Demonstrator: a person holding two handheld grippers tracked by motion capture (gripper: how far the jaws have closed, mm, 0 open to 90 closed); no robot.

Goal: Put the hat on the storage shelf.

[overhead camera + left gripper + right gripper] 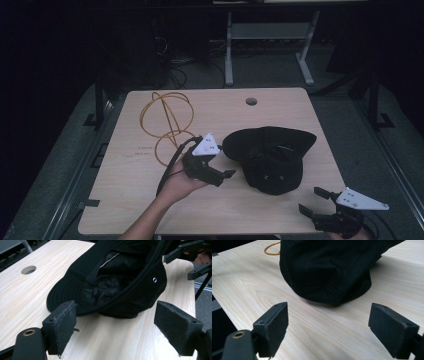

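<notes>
Two grippers, left (pixel 226 175) and right (pixel 311 200), flank a black cap (pixel 270 155) on the counter (pixel 130 180), jaws apart, seemingly poised to grasp it from both sides.

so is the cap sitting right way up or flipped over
Flipped over: the black cap lies crown-down on the table, its opening and inner lining facing up in the left gripper view.

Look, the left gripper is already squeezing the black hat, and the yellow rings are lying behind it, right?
Not quite. The left gripper is open and not touching the black hat; the left gripper view shows bare table between its jaws. The yellow rings do lie behind it.
</notes>
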